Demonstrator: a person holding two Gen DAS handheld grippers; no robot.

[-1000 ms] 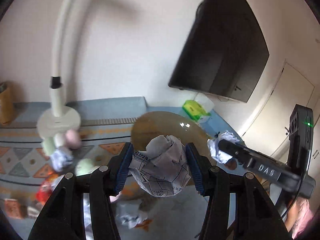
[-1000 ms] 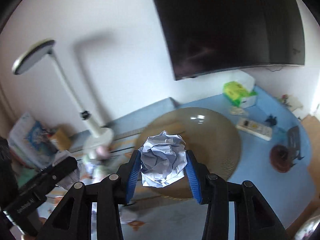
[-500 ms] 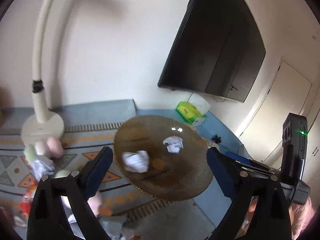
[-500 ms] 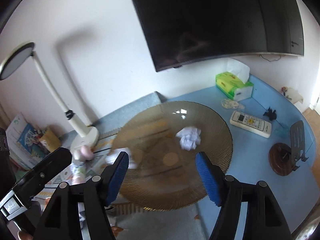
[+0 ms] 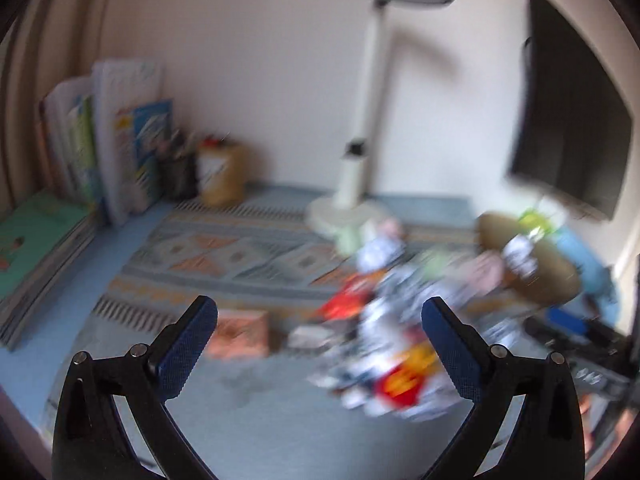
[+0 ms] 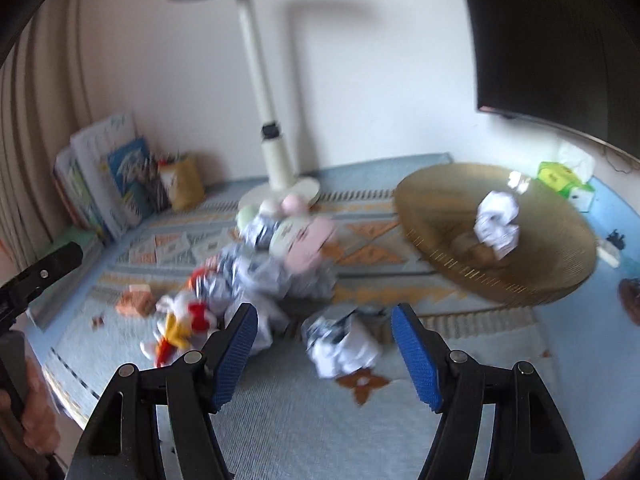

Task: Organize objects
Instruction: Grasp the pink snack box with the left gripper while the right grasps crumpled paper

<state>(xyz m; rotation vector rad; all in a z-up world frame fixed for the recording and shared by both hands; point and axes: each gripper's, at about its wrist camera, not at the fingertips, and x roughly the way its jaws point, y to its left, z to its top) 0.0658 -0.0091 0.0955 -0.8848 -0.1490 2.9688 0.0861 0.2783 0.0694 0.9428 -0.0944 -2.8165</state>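
Both views are blurred by motion. A round brown woven basket (image 6: 560,276) stands at the right on the mat, with crumpled paper (image 6: 496,224) in it; it also shows in the left wrist view (image 5: 556,284). A heap of crumpled paper, soft toys and red-yellow wrappers (image 6: 276,264) lies on the mat, and shows in the left wrist view (image 5: 396,320). A crumpled paper ball (image 6: 344,344) lies just ahead of my right gripper (image 6: 324,344), which is open and empty. My left gripper (image 5: 320,336) is open and empty, over the mat left of the heap.
A white desk lamp (image 6: 272,148) stands behind the heap. Books and a pen holder (image 5: 120,160) line the back left wall. A dark screen (image 6: 560,40) hangs at the right. A green tissue box (image 6: 564,180) sits behind the basket. A small orange box (image 5: 240,332) lies on the mat.
One second ago each gripper held a paper ball over the basket. Both opened and dropped them in. Both grippers have since swung left, toward the heap on the mat.
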